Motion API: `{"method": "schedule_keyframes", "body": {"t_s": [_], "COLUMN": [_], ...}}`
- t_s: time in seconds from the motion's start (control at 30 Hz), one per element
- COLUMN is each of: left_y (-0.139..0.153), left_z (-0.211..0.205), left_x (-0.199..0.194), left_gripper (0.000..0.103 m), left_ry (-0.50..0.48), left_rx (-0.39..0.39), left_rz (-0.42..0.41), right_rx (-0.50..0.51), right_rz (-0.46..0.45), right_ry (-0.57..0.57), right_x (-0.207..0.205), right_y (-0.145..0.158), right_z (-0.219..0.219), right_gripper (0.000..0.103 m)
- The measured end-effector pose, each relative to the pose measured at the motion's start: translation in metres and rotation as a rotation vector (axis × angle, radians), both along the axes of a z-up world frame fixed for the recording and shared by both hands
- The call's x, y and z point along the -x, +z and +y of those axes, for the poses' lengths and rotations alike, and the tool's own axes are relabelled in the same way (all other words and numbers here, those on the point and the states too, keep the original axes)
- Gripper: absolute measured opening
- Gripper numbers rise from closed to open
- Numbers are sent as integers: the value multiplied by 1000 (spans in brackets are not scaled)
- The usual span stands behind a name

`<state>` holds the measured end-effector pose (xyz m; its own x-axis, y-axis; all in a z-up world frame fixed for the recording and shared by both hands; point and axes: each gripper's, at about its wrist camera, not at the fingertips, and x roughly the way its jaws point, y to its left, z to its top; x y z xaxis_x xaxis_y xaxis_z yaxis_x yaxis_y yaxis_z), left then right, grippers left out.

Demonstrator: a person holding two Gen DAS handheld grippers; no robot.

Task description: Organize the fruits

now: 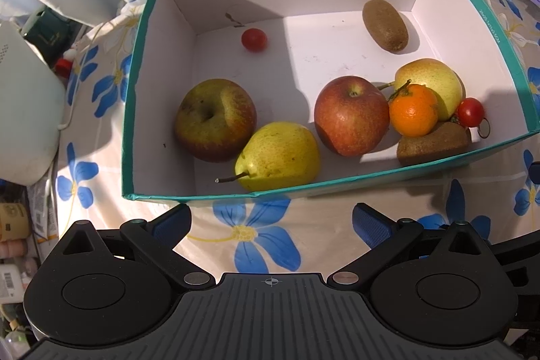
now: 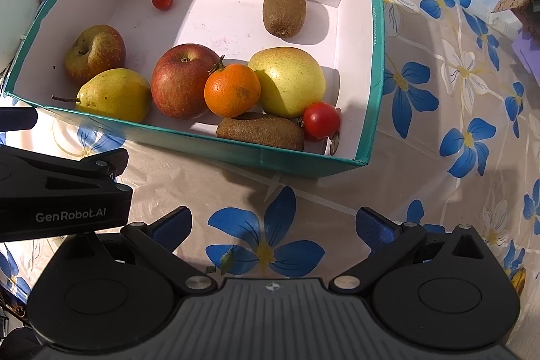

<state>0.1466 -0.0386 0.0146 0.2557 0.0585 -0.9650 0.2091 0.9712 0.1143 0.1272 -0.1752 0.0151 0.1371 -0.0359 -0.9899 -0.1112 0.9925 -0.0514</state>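
Note:
A teal cardboard box with a white inside holds the fruit. In it lie a green-red apple, a red apple, two yellow pears, a mandarin, two kiwis and two cherry tomatoes. My left gripper is open and empty, just in front of the box's near wall. My right gripper is open and empty, over the tablecloth before the box.
The box stands on a tablecloth with blue flowers. A white appliance and clutter stand off the table's left edge. Small boxes sit at the far right. The left gripper's body shows at the right wrist view's left edge.

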Motion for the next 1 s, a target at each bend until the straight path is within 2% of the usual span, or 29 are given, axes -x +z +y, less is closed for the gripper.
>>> {"method": "schedule_keyframes", "body": {"t_s": [1.0], "left_y": [0], "left_z": [-3], "left_x": [0], "left_gripper": [103], "left_ry": [-1], "left_rx": [2], "left_rz": [2], "right_rx": [4], "right_rz": [-2], "right_ry": [0], "right_x": [1], "right_y": [2], "right_z": [-1], "right_gripper": [103]}}
